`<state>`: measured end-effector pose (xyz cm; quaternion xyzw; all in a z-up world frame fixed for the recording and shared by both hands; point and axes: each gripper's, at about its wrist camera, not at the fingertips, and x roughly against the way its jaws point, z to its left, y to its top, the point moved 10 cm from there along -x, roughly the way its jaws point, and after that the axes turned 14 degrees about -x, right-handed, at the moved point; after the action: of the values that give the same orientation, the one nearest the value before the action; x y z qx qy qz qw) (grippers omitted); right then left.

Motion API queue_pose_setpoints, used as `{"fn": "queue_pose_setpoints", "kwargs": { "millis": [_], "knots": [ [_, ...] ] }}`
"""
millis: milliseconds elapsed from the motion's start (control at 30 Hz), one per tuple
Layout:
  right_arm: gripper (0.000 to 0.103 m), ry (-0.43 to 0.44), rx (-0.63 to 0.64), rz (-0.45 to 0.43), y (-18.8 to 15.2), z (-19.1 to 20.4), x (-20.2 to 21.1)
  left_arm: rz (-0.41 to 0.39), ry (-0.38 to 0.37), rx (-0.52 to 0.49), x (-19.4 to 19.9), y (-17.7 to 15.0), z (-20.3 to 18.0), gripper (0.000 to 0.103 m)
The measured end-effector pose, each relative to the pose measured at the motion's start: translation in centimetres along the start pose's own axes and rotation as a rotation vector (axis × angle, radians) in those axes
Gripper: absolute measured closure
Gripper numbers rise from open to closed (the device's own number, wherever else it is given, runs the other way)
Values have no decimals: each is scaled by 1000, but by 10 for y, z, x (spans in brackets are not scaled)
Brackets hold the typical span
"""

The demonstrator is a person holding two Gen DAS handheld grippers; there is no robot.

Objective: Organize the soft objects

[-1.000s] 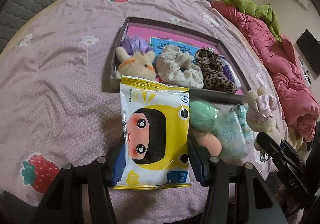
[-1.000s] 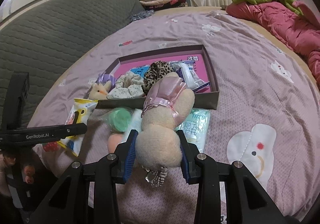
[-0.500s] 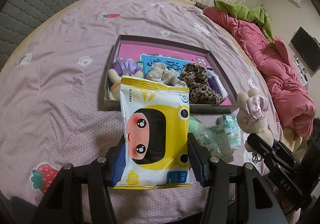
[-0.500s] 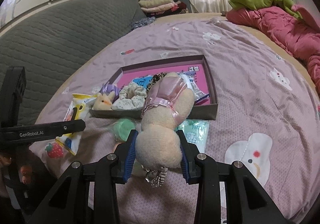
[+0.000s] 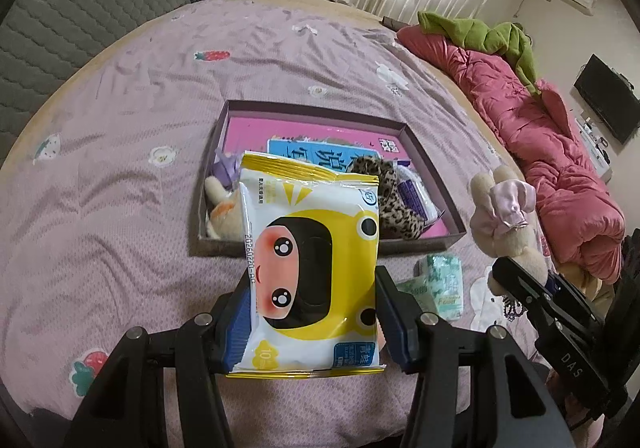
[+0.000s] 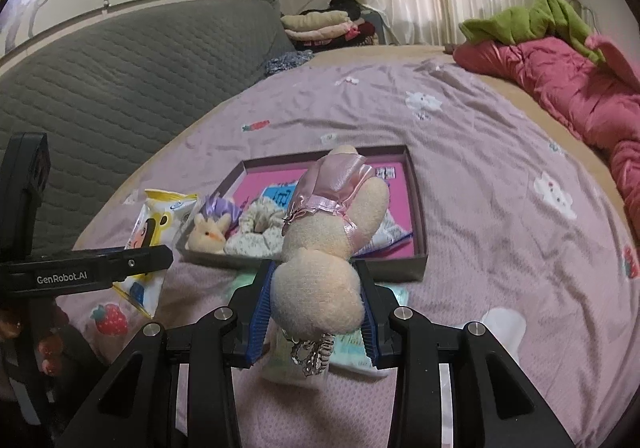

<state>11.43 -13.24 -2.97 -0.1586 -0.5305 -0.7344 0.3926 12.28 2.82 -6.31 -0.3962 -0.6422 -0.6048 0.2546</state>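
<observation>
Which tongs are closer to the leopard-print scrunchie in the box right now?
Too close to call. The left tongs, clamping the yellow wipes pack, and the right tongs, clamping the beige plush bunny, both hover short of the leopard-print scrunchie.

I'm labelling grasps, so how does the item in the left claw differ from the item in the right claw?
The wipes pack is flat, glossy yellow plastic; the plush bunny is rounded, fuzzy beige. The wipes pack bears a cartoon face; the plush bunny wears pink satin. Both are clamped, in the left claw and right claw, short of the box.
</observation>
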Motion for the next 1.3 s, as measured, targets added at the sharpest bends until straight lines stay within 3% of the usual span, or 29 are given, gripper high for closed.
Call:
{"fn": "queue_pose_setpoints", "kwargs": {
  "millis": [833,1300],
  "knots": [
    [63,-3,-2,-64,52,4,-1,-60,-6,23,-2,49,10,48],
    [63,-5,-10,-97,81,-1,-10,-123,45,54,-1,106,51,47]
  ]
}}
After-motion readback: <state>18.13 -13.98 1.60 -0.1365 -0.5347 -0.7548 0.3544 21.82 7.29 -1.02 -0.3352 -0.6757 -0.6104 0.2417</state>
